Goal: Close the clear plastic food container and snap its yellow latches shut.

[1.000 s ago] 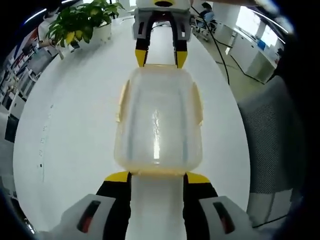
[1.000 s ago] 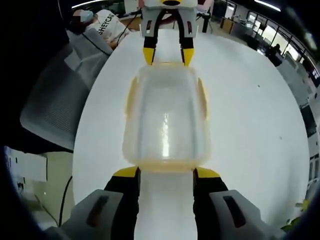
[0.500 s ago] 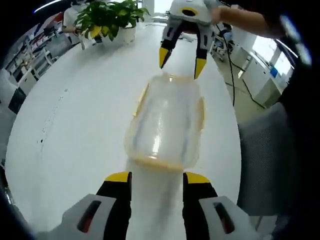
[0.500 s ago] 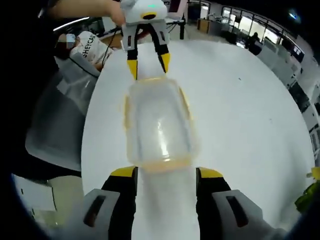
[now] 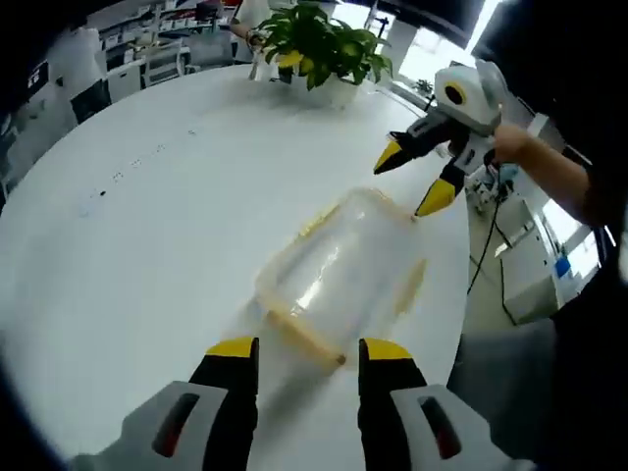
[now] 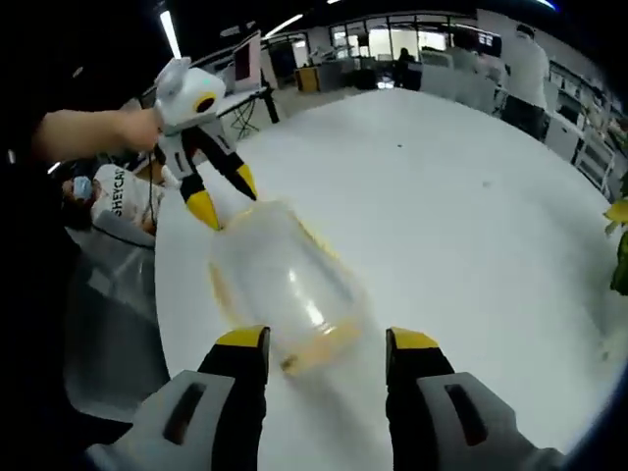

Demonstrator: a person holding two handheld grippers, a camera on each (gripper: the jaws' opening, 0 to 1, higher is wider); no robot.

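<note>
Two grippers face each other across a clear container [image 5: 341, 282] lying closed on the white table [image 5: 128, 226]. The left gripper [image 5: 308, 349] has its jaws spread wide and empty, tips just short of the container's near end. The right gripper [image 6: 325, 340], equally wide and empty, sits likewise at the opposite end. A hand [image 5: 515, 147] grips it from behind. A potted plant [image 5: 324, 49] stands at the table's far edge.
</note>
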